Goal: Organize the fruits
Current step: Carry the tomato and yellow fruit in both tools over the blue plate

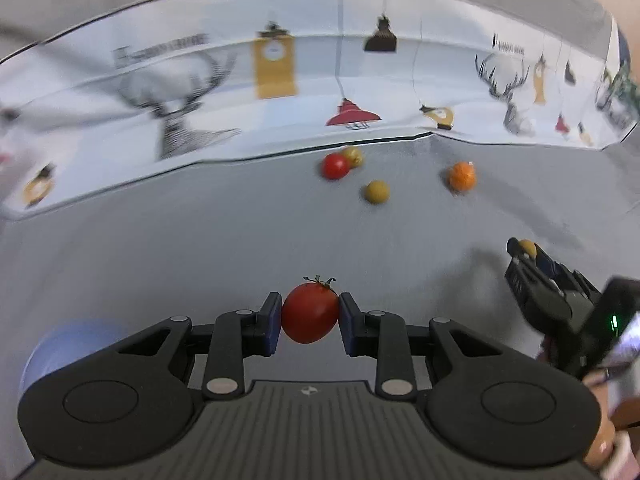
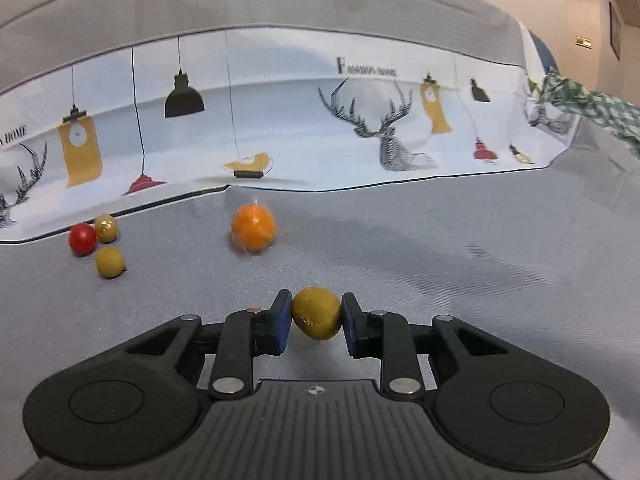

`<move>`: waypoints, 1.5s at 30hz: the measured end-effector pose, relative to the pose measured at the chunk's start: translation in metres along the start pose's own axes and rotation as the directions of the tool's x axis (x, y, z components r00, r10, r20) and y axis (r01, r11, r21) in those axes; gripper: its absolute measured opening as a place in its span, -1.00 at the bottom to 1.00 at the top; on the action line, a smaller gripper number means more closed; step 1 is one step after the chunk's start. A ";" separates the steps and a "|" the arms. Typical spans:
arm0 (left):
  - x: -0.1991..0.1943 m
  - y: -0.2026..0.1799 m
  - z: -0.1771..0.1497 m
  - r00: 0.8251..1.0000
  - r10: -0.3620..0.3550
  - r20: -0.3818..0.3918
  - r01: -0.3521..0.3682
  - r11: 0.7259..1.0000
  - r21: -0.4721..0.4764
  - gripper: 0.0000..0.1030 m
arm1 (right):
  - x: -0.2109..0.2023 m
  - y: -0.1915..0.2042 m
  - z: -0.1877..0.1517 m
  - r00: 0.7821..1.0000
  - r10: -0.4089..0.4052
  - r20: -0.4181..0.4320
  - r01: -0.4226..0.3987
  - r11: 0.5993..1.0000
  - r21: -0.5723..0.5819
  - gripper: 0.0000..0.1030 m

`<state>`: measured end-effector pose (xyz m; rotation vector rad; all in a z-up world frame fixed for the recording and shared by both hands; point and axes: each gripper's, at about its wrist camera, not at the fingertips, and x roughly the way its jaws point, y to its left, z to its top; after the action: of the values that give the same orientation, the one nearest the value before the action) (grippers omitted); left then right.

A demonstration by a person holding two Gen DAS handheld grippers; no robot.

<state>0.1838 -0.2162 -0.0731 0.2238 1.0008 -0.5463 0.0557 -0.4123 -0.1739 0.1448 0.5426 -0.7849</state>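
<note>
My left gripper (image 1: 310, 314) is shut on a red tomato (image 1: 310, 312) with a green stem, held over the grey cloth. My right gripper (image 2: 316, 314) is shut on a small yellow-green fruit (image 2: 317, 313); it also shows in the left wrist view (image 1: 526, 250) at the right. Farther back on the cloth lie a small red tomato (image 1: 334, 166) touching a yellow-green fruit (image 1: 353, 156), another yellow-green fruit (image 1: 376, 192) and an orange (image 1: 462, 176). The right wrist view shows the same red tomato (image 2: 82, 239), two yellow-green fruits (image 2: 106, 227) (image 2: 109, 262) and orange (image 2: 253, 228).
A printed cloth with deer and lamp pictures (image 1: 180, 92) (image 2: 392, 128) rises behind the fruits as a backdrop. A blue-white round object (image 1: 52, 352) sits at the lower left beside my left gripper. A green checked cloth (image 2: 588, 108) lies at the far right.
</note>
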 end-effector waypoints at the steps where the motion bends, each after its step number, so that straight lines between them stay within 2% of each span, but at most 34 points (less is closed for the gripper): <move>1: -0.018 0.006 -0.009 1.000 0.000 0.002 0.000 1.000 -0.012 -0.35 | -0.011 -0.002 0.003 1.000 0.001 0.005 -0.001 1.000 0.010 -0.46; 4: -0.069 0.023 -0.041 1.000 0.024 0.019 -0.024 0.999 -0.039 -0.35 | -0.062 -0.004 0.016 0.997 0.060 0.058 -0.062 0.997 0.036 -0.46; 6: -0.097 0.031 -0.061 0.999 0.043 0.025 -0.042 0.998 -0.057 -0.35 | -0.110 -0.005 0.018 0.988 0.133 0.084 -0.137 0.990 0.039 -0.46; 9: -0.139 0.042 -0.091 0.998 0.058 0.038 -0.055 0.996 -0.074 -0.35 | -0.178 -0.002 0.009 0.967 0.248 0.063 -0.249 0.968 0.011 -0.46; 13: -0.186 0.057 -0.130 0.996 0.065 0.058 -0.059 0.993 -0.104 -0.35 | -0.264 0.007 -0.013 0.916 0.400 0.006 -0.400 0.916 -0.027 -0.46; 15: -0.208 0.065 -0.149 0.995 0.069 0.072 -0.060 0.990 -0.128 -0.35 | -0.293 0.012 -0.020 0.892 0.452 -0.018 -0.453 0.891 -0.036 -0.46; 18: -0.235 0.075 -0.177 0.992 0.089 0.091 -0.074 0.985 -0.157 -0.35 | -0.334 0.029 -0.026 0.843 0.535 -0.051 -0.538 0.840 -0.075 -0.46; 22: -0.261 0.086 -0.210 0.984 0.146 0.106 -0.123 0.973 -0.198 -0.35 | -0.376 0.049 -0.024 0.791 0.610 -0.045 -0.610 0.782 -0.125 -0.46; 25: -0.275 0.093 -0.232 0.977 0.180 0.116 -0.149 0.962 -0.230 -0.35 | -0.401 0.063 -0.022 0.739 0.672 -0.058 -0.672 0.727 -0.142 -0.46; 28: -0.284 0.099 -0.252 0.977 0.178 0.120 -0.142 0.955 -0.260 -0.35 | -0.423 0.076 -0.027 0.708 0.702 -0.075 -0.700 0.684 -0.205 -0.46; 30: -0.287 0.103 -0.260 0.978 0.171 0.123 -0.132 0.952 -0.275 -0.35 | -0.433 0.082 -0.031 0.698 0.710 -0.092 -0.707 0.664 -0.242 -0.46; 32: -0.291 0.108 -0.265 0.979 0.159 0.129 -0.115 0.949 -0.295 -0.35 | -0.443 0.086 -0.036 0.698 0.709 -0.106 -0.705 0.653 -0.277 -0.46; 39: -0.297 0.113 -0.268 0.976 0.142 0.164 -0.088 0.949 -0.303 -0.35 | -0.454 0.090 -0.038 0.723 0.683 -0.100 -0.675 0.669 -0.310 -0.46; 45: -0.294 0.114 -0.267 0.976 0.135 0.173 -0.077 0.949 -0.306 -0.35 | -0.455 0.096 -0.039 0.730 0.675 -0.107 -0.666 0.666 -0.337 -0.46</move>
<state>-0.0753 0.0901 0.0259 -0.0441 0.8646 -0.3055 -0.1565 -0.0445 0.0197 -0.0092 0.5433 0.0543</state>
